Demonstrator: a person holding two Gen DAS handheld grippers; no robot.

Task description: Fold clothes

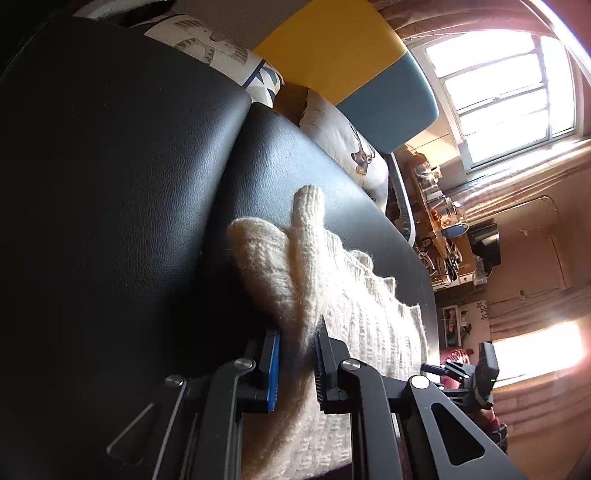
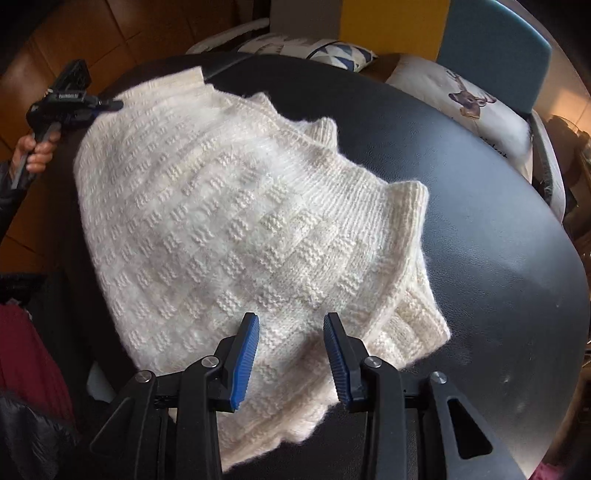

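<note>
My right gripper (image 2: pixel 291 354) hangs with its jaws apart over the near hem of the cream sweater (image 2: pixel 236 221) lying on the black sofa seat (image 2: pixel 480 221). My left gripper (image 1: pixel 297 362) pinches the far-left edge; the loose knit could slip and spoil the fold.

Black leather sofa (image 2: pixel 480 184) fills the scene, its grain catching the light. Along its far edge sit cushions: a white one with a deer print (image 2: pixel 476 107) on the right, a blue triangle-patterned one (image 2: pixel 332 50) beside it. Behind them stand a yellow panel (image 2: pixel 388 29) and a teal one (image 2: pixel 495 51). Brown wood floor (image 2: pixel 55 37) shows at far left. In the left wrist view, a bright window (image 1: pixel 506 88) blazes, and a cluttered shelf (image 1: pixel 439 221) stands near it under pinkish curtains (image 1: pixel 535 177)
</note>
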